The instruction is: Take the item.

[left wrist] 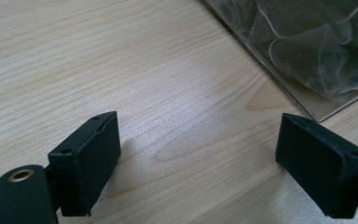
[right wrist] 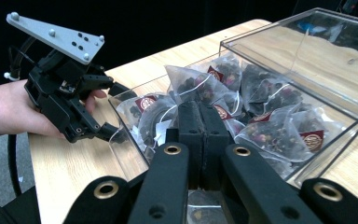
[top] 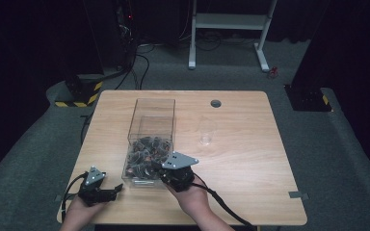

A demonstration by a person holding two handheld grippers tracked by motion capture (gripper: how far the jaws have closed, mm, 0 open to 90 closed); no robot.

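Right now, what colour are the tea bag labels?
Dark red labels with a light emblem, clearest in the right gripper view.

Wooden table (top: pixel 250 159), clear box (top: pixel 150 139) of tea bags (top: pixel 147 154), right tool (top: pixel 169 175) at its near end, left tool (top: pixel 111 193) beside.

You are working in a lab or test room, not a home. The light wooden table with a round cable hole (top: pixel 215 103) stands on grey carpet, dark curtains close the far side, black cables (top: pixel 139 67) run on the floor, and yellow-black hazard tape (top: pixel 79 103) marks a stand base at far left.
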